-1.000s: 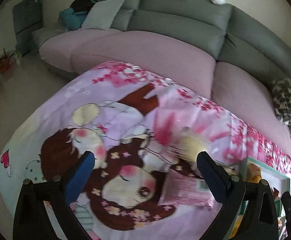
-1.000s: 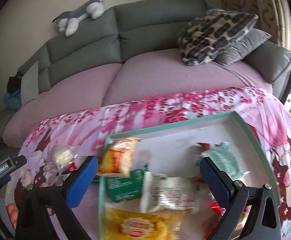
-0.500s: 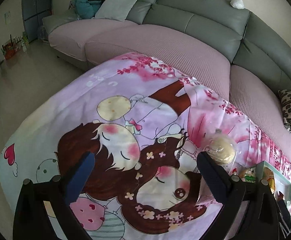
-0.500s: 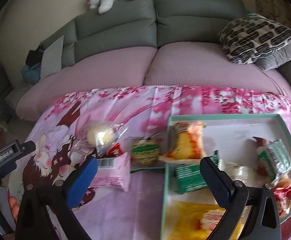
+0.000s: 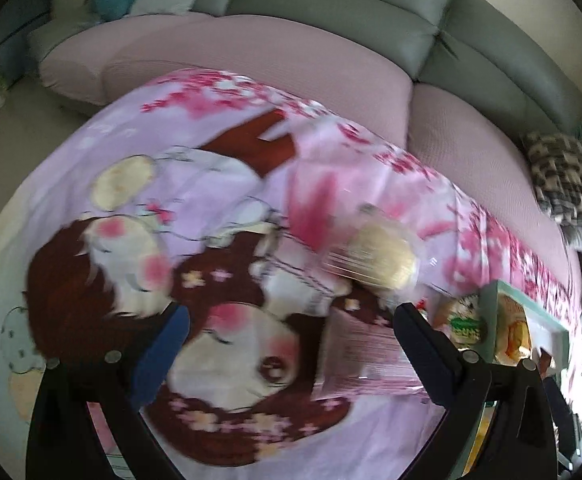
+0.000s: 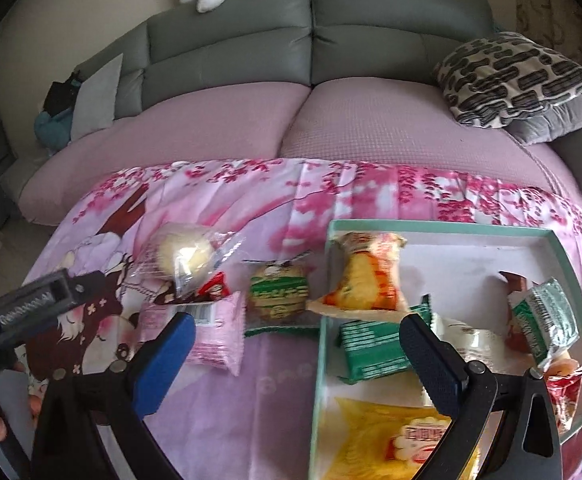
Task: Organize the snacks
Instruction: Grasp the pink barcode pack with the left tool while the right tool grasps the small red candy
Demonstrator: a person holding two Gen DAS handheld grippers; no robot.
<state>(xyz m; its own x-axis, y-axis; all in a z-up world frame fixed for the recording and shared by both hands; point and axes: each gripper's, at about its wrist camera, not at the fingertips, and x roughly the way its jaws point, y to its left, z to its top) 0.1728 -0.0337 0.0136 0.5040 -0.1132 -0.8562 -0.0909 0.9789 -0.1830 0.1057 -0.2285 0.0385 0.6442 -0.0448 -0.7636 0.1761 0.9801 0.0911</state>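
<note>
**Observer:** Where do things stand on your end?

**Operator:** Both my claws are empty with jaws spread wide. My right claw (image 6: 295, 356) hangs over the border between the open desk and the shallow mint-green cardboard tray (image 6: 443, 226). My left claw (image 5: 287, 344) is off to the side, above the pink cartoon-print cloth (image 5: 219, 168) covering the desk; its picture is smeared, so I trust the right view more.

**Observer:** What's left outside the tray?

**Operator:** Four packets, all just left of the tray wall: a round pale bun in clear plastic wrap (image 6: 187, 258), a small red wrapped sweet (image 6: 213, 289) touching it, a flat pink foil packet with a barcode (image 6: 207, 330), and a brown cookie in a green-banded clear wrapper (image 6: 278, 298) lying nearest the tray. Inside already are an orange-and-yellow bag (image 6: 365, 276), a green packet (image 6: 375, 346), a large yellow packet (image 6: 395, 436) and a silver-green pouch (image 6: 547, 320) (there are a few more I can't identify).

**Observer:** So which one next?

**Operator:** I'd judge the cookie for the right claw. I'd come down with the jaws straddling its short sides, pinch the body rather than the crimped ends, since slick film may slide out, and lift clear over the wall before letting go in the bare white patch at the far side.
</note>
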